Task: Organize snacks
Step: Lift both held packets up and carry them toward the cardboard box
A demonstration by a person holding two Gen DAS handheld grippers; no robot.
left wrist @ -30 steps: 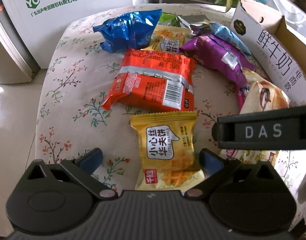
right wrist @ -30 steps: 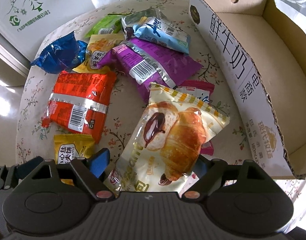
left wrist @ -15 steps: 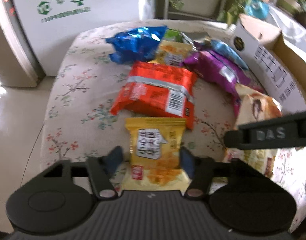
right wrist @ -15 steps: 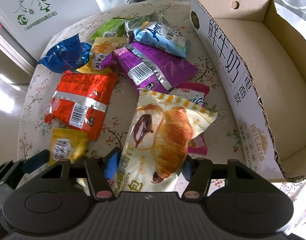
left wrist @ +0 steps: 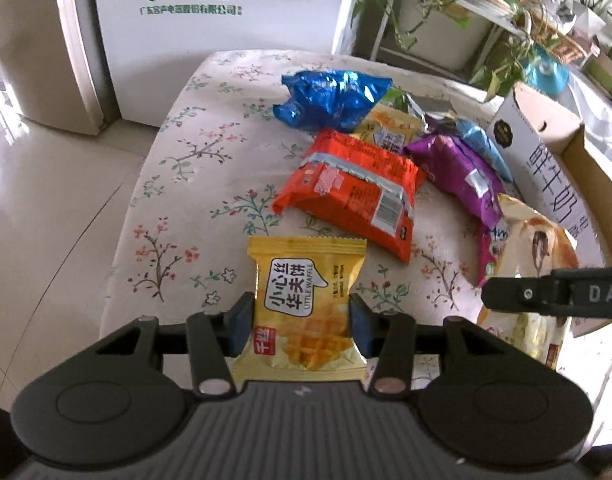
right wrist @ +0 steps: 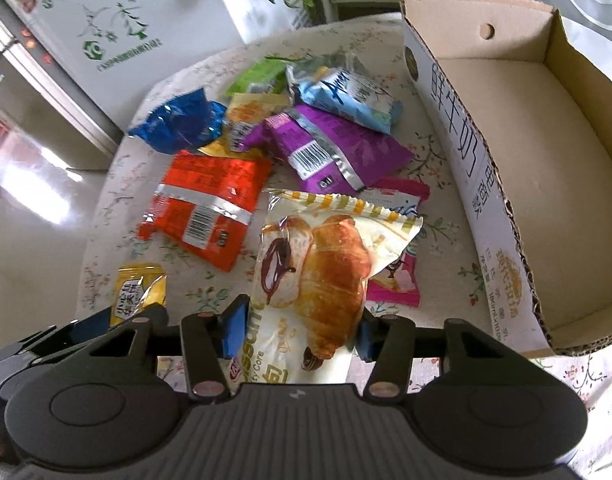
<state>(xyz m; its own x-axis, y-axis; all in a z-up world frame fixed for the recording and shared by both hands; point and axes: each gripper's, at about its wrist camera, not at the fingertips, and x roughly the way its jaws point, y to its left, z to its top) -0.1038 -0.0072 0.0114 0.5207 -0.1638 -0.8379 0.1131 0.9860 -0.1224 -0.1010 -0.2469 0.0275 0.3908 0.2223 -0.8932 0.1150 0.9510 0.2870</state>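
My left gripper [left wrist: 302, 326] is shut on a yellow waffle packet [left wrist: 304, 288] and holds it above the floral table [left wrist: 194, 168]. My right gripper [right wrist: 302, 326] is shut on a croissant packet [right wrist: 321, 276], lifted over the table. The waffle packet also shows in the right wrist view [right wrist: 140, 290]. An open cardboard box [right wrist: 517, 140] stands on the right of the table; its floor is bare where visible. Loose snacks lie between: an orange packet [right wrist: 210, 208], a purple one [right wrist: 333, 152], a blue foil bag [right wrist: 178, 124], a light blue one [right wrist: 349, 96].
A pink packet [right wrist: 397, 280] lies under the croissant packet. A green packet [right wrist: 262, 76] and another yellow one [right wrist: 250, 112] lie at the back of the pile. A white appliance [left wrist: 210, 20] stands past the table's far edge, potted plants [left wrist: 485, 8] behind the box.
Both grippers closed from open onto their packets and lifted them off the table: left on the waffle packet, right on the croissant packet.
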